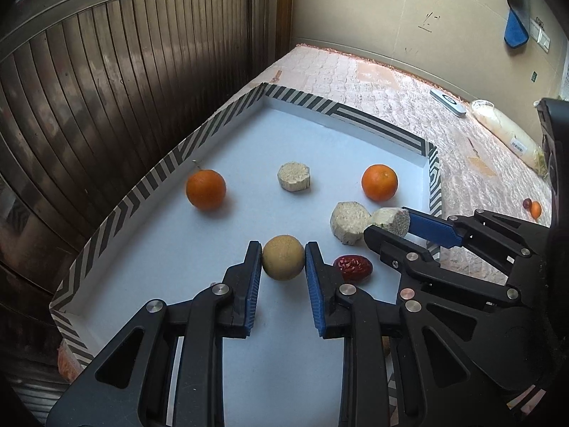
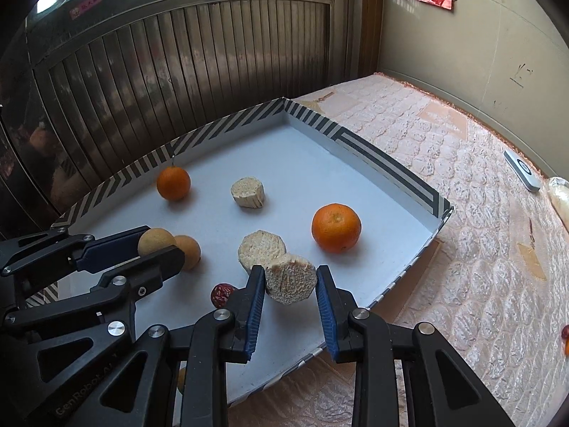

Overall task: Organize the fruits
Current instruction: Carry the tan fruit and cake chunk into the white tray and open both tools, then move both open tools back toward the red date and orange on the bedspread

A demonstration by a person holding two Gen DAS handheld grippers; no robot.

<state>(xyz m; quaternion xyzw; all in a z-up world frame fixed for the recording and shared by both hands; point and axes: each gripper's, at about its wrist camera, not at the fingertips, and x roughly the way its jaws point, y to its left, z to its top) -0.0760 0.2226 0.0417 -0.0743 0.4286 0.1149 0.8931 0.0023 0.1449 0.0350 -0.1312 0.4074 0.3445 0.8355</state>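
Note:
A white tray with a striped rim (image 1: 373, 121) (image 2: 387, 163) holds two oranges (image 1: 206, 189) (image 1: 379, 182), two beige corn-cob chunks (image 1: 293, 176) (image 1: 350, 221) and a red date (image 1: 353, 267). My left gripper (image 1: 283, 253) (image 2: 160, 243) is shut on a round tan fruit (image 1: 283, 257) (image 2: 156, 241) low over the tray's near part. A second tan fruit (image 2: 188, 252) lies right beside it in the right wrist view. My right gripper (image 2: 291, 277) (image 1: 389, 222) is shut on a third beige chunk (image 2: 291, 283) (image 1: 389, 220), just over the chunk near the tray's right rim.
The tray rests on a pink quilted mattress (image 2: 462, 213). A white remote (image 1: 447, 101), a white bag (image 1: 505, 131) and a small orange with a dark fruit (image 1: 535, 209) lie on it to the right. A ribbed metal shutter (image 1: 106, 89) borders the tray's left side.

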